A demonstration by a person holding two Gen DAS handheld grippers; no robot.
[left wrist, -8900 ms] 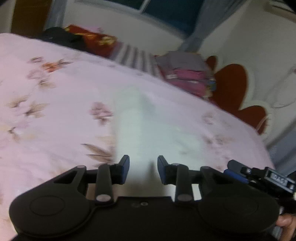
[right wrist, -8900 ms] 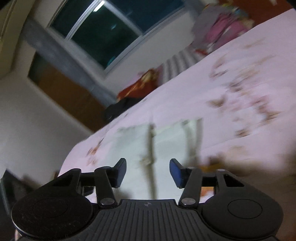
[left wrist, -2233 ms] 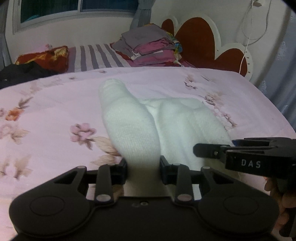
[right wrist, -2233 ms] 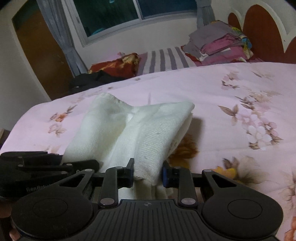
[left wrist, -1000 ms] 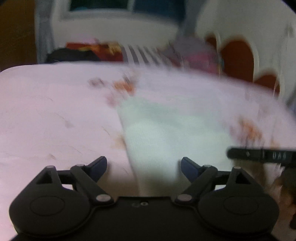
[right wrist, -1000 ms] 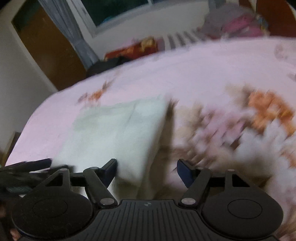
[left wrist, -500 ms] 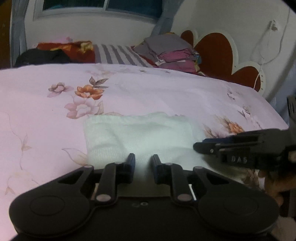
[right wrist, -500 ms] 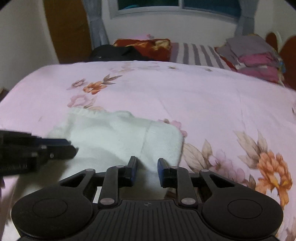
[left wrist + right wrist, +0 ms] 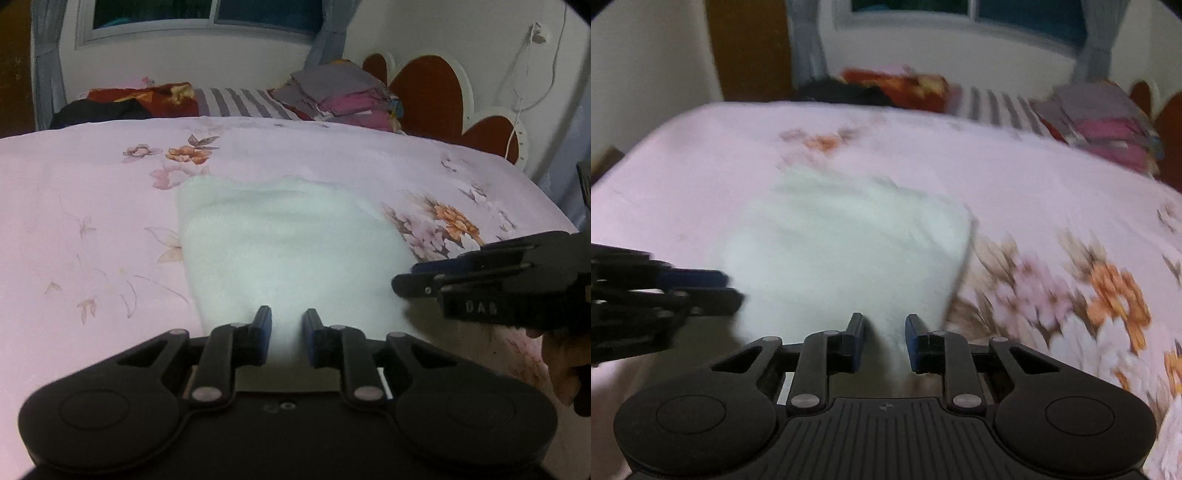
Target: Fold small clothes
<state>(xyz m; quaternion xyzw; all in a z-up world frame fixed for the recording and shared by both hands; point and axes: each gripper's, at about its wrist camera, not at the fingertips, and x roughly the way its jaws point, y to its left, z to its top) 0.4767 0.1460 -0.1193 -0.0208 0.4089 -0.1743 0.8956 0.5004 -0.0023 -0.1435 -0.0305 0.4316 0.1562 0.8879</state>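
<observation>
A small white knitted garment [image 9: 280, 236] lies folded on the pink floral bedspread [image 9: 92, 192]. My left gripper [image 9: 287, 328] is at its near edge, jaws narrowly apart with white cloth between the pads. My right gripper [image 9: 885, 332] is at the near right edge of the same garment [image 9: 849, 243], jaws narrowly apart with cloth between them. The right gripper also shows in the left wrist view [image 9: 413, 277], and the left gripper in the right wrist view [image 9: 724, 284].
A stack of folded clothes [image 9: 343, 96] sits at the head of the bed beside a striped pillow [image 9: 240, 101] and a red patterned one [image 9: 147, 96]. A dark garment [image 9: 96, 110] lies at the far left. A red heart-shaped headboard [image 9: 428, 96] stands on the right.
Both grippers opened about a second ago, then closed to a narrow gap on the garment's near edge. The garment now lies flatter and wider. The right view has shifted a little.
</observation>
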